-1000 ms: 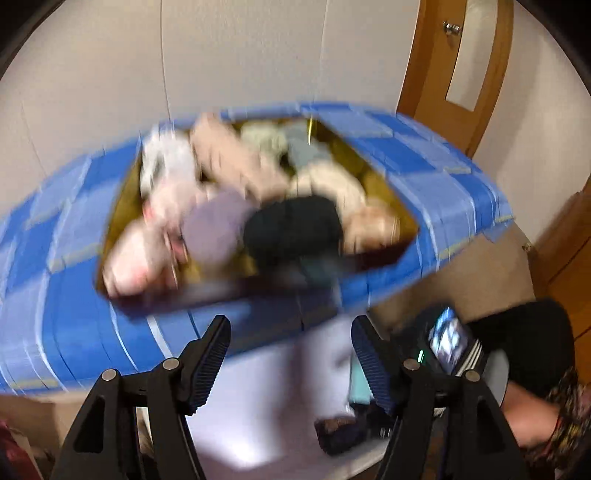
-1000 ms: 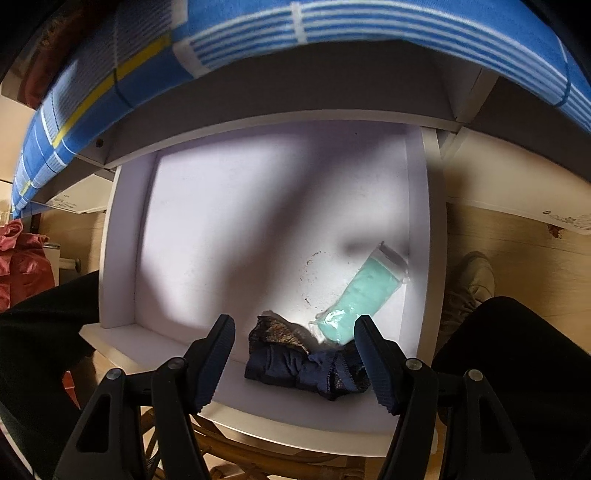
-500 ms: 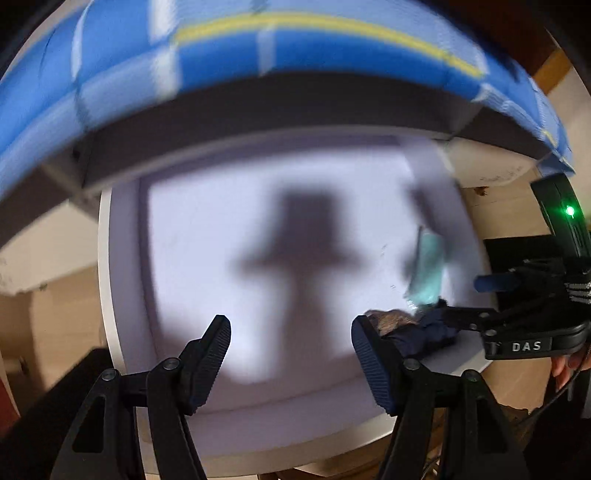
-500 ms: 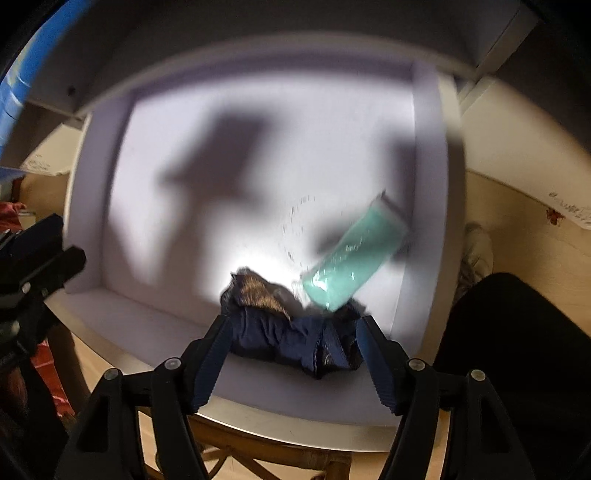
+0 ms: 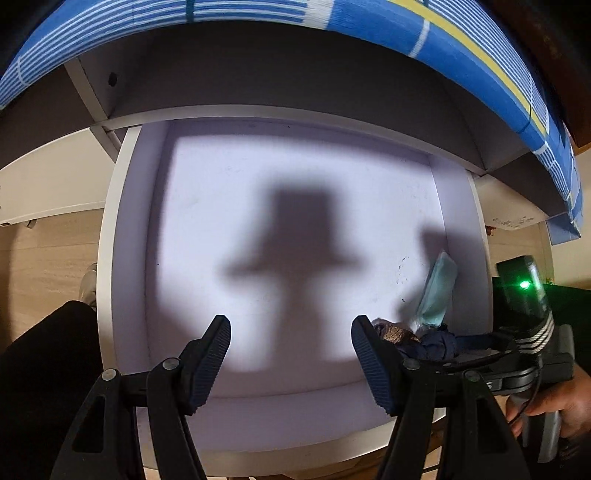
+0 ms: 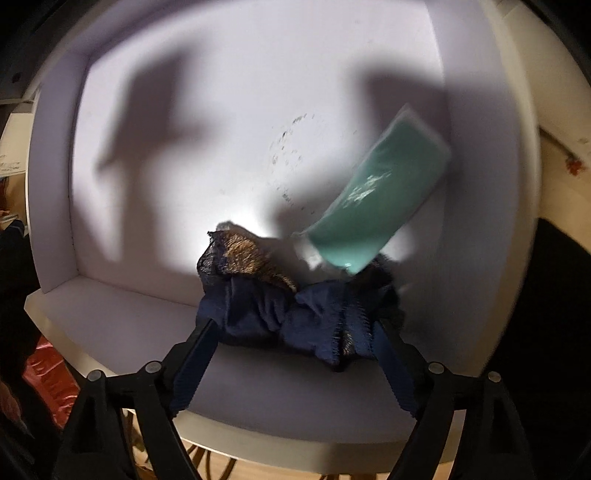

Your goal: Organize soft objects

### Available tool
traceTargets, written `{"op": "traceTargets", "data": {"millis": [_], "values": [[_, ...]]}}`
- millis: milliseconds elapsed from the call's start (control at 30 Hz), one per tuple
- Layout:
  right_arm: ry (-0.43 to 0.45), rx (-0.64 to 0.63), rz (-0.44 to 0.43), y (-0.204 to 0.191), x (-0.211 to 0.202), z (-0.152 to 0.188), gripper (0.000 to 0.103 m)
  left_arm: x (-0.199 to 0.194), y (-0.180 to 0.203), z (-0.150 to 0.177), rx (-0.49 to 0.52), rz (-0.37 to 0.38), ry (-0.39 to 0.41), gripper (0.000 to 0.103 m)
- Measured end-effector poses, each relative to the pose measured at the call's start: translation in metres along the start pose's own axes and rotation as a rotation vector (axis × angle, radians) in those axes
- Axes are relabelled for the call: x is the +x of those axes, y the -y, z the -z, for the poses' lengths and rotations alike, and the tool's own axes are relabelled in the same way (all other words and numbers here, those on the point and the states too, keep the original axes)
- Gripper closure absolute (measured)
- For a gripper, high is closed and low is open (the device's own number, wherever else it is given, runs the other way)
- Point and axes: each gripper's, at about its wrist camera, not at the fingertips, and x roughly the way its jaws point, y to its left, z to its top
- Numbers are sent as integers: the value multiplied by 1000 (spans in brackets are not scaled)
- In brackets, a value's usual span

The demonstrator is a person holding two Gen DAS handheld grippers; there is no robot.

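Two soft things are seen in the white drawer [image 6: 55, 206], both toward the lower right of the right wrist view: a crumpled dark blue garment [image 6: 291, 314] with a brownish patch, lying against the drawer's near wall, and a mint-green packet [image 6: 376, 199] in clear wrap, set on a slant with its lower end touching the garment's upper edge. In the left wrist view the same garment [image 5: 432, 341] and packet [image 5: 437, 291] are found at the right side of the drawer [image 5: 125, 258], close to its right wall. The right claw [image 6: 291, 354] is lowered over the garment, its jaws opening, with the cloth lying between the two fingers [image 6: 192, 365]; whether the pads press on the cloth cannot be told, since their tips are partly covered by it. In the left wrist view the right claw [image 5: 476, 341] is seen from the side, a green light lit on its body, with the person's hand [image 5: 554, 406] around its handle at the lower right. The left claw [image 5: 291, 343] is held open above the bare drawer floor, nothing between its fingers. A blue striped cloth [image 5: 258, 11] with a yellow line is spread over the surface above the drawer. A faint white mark shows on the packet, but no writing can be read.
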Motion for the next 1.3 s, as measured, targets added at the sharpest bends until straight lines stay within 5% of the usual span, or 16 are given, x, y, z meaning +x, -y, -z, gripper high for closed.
{"op": "traceTargets", "data": {"millis": [233,400,567,633,800,1067,1300], "values": [[-47,60,-144,-7,21,-14,12,-5,-20,-2,-79,-4,12,34],[58,-21,-330,-43,5,-29,14,-16,-47,-1,-199,-41,68,34],[270,-175,-228,-69,-39,-34,14,-20,-60,2,-246,-60,85,34],[290,-180,-153,-66,-47,-34,14,-13,-58,1,-235,-61,57,34],[211,-82,11,-24,-39,-24,24,11,-28,-2,-76,-93,-33,34],[243,149,-46,36,-49,-15,24,63,49,6,381,-126,-194,34],[244,179,-39,47,-49,-18,24,97,65,19,496,-129,-297,29]]}}
